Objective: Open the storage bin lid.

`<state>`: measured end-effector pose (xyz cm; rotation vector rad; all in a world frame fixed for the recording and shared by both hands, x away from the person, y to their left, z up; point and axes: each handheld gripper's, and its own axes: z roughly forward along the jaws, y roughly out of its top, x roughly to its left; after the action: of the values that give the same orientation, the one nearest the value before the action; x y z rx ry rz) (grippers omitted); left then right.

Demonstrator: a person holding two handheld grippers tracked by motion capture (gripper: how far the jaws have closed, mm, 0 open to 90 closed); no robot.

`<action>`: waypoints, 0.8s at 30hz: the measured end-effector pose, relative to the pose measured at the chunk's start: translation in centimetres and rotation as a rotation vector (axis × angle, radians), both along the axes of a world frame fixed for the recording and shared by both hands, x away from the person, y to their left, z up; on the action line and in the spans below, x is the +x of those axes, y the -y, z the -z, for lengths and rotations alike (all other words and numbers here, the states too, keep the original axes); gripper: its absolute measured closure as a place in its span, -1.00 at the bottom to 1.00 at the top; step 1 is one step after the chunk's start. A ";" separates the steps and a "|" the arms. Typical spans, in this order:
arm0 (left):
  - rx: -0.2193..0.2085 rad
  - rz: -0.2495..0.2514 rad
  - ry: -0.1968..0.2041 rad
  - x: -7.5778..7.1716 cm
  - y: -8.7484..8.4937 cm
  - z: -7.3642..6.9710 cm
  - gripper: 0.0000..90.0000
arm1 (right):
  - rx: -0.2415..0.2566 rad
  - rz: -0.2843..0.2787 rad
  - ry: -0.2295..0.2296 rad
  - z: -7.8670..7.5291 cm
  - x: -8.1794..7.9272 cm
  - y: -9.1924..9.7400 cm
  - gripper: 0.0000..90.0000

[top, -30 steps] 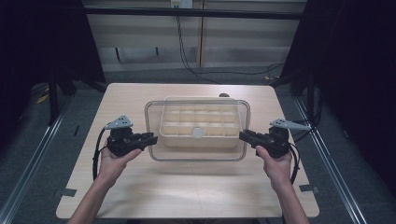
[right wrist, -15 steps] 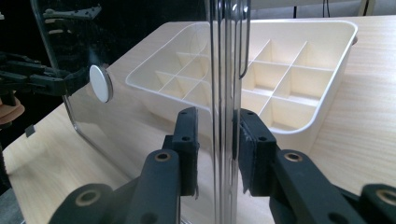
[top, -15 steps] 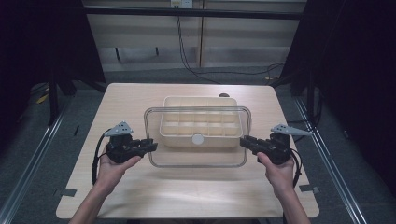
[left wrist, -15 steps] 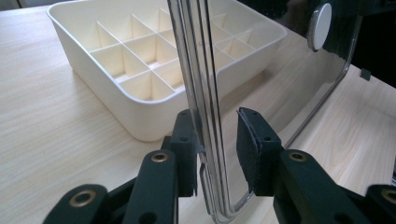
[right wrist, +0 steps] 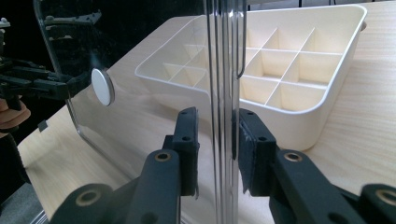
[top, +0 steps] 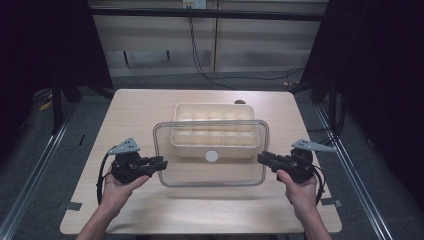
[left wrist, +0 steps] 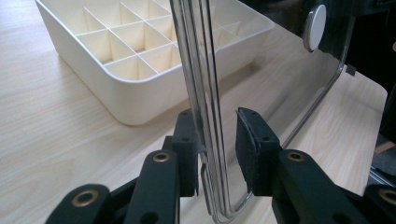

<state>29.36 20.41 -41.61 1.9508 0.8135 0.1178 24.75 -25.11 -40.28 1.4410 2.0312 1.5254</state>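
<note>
I hold a clear lid between my two tongs, one at each short end. My left tongs are closed on the lid's left edge, and in the left gripper view the rim runs up between the two black jaws, with the pads pressed against it from both sides. My right tongs are closed on the opposite edge in the same way; in the right gripper view the rim stands upright between the jaws and the pads clamp it.

The lid hangs above the tabletop, over its middle and toward the near edge, spanning the gap between my hands. It is clear of the cream divided tray, which rests on the tabletop just beyond it, toward the far edge. From the high view the lid's far part overlaps the near half of the tray, so I see the compartments through the clear plastic. A round white knob sits in the lid's middle; it shows too in the left gripper view and in the right gripper view.

My left hand is near the tabletop's left edge, my right hand near its right edge, both toward the near side. The tray's compartments look empty.
</note>
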 end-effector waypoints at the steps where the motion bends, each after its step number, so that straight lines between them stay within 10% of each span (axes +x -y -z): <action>1: 0.009 0.008 0.000 -0.2 0.0 0.0 0.56 | -0.010 0.001 -0.006 0.2 -0.3 -0.1 0.59; 24: 0.075 0.048 -0.050 -2.6 -0.2 1.2 0.57 | 0.001 -0.032 -0.069 1.7 -2.7 0.0 0.60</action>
<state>26.74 20.58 -42.80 2.0500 0.8046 0.0721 22.05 -25.07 -41.99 1.4886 2.1032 1.5084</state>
